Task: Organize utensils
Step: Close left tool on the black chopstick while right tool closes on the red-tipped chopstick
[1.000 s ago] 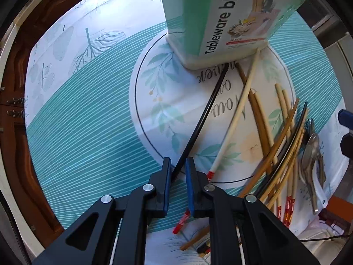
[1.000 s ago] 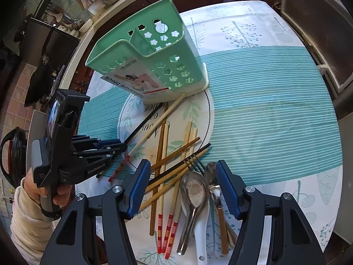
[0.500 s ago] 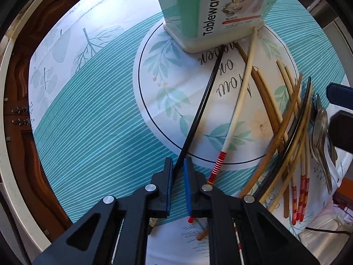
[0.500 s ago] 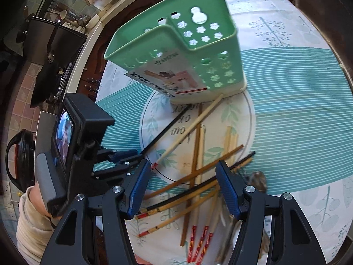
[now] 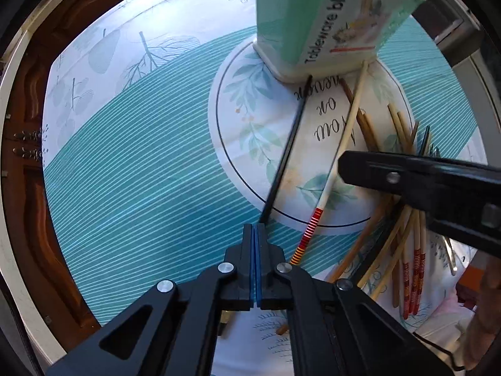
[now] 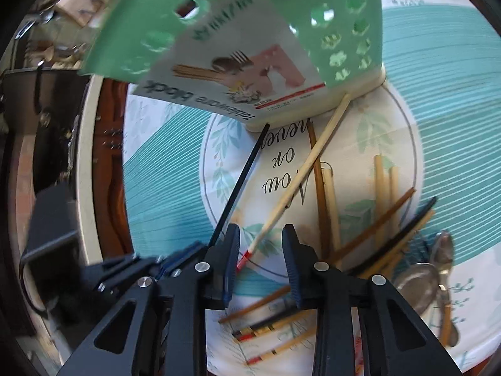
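My left gripper points down at the table and is shut on the near end of a black chopstick, whose far tip touches the green utensil holder. My right gripper hovers low over a pale chopstick with a red-striped end. That end lies between the closing jaws, and the pads are clear of it. In the right wrist view the black chopstick runs down to my blurred left gripper. One finger of my right gripper crosses the left wrist view.
A heap of wooden and black chopsticks lies right of my right gripper, with metal spoons beyond it. The green holder stands at the far side of the printed circle. The teal striped cloth ends at the table's left rim.
My left jaws have closed fully on the black chopstick. My right gripper has swung left and down from the spoons to the pale chopstick, its jaws narrowing, and now shows in the left wrist view.
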{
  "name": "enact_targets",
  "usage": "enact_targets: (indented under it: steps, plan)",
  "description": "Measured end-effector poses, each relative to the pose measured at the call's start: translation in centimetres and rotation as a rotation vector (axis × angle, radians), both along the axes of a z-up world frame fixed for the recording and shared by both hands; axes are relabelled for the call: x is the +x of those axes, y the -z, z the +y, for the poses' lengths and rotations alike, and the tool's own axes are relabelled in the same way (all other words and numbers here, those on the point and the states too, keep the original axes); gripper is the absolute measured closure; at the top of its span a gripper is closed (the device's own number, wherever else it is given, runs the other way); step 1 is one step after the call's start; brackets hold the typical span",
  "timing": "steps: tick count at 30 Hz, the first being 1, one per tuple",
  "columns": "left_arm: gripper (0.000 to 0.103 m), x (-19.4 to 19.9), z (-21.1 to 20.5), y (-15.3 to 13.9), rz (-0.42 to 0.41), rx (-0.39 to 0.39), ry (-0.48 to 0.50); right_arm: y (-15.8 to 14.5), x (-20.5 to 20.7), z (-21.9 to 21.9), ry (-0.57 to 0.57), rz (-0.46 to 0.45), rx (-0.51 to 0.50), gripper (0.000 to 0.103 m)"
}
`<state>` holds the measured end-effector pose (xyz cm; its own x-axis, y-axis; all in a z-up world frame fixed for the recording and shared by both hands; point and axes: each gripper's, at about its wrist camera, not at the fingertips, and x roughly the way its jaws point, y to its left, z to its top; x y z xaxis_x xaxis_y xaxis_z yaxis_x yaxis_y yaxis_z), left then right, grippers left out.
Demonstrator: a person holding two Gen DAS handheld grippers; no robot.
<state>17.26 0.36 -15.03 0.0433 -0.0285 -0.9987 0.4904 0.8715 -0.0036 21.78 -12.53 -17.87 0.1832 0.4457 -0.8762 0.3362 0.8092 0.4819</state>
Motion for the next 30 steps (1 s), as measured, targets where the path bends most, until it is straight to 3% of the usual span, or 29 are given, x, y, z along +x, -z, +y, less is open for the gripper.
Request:
enact_targets:
  steps: [10, 15, 17, 27, 30]
  plan:
    - [0.103, 2.2, 3.3, -0.2, 0.055, -0.066, 0.001, 2.3, 1.9, 2.8, 0.101, 0.055, -0.130, 0.082]
    - [0.094, 2.9, 3.7, 0.3, 0.089, -0.103, -0.004, 2.2, 2.9, 4.7, 0.125, 0.085, -0.243, 0.091]
    - [0.085, 3.1, 3.7, 0.5, 0.093, -0.112, 0.004, 2.1, 3.3, 5.1, 0.144, 0.091, -0.254, 0.091]
    - [0.081, 3.9, 3.0, 0.7, 0.076, -0.095, 0.058, 1.7, 0.8, 2.8, 0.189, 0.103, -0.128, 0.096]
    - [0.081, 4.2, 0.4, 0.9, 0.081, -0.071, 0.078, 0.9, -0.1, 1.7, 0.192, 0.083, -0.082, 0.096]
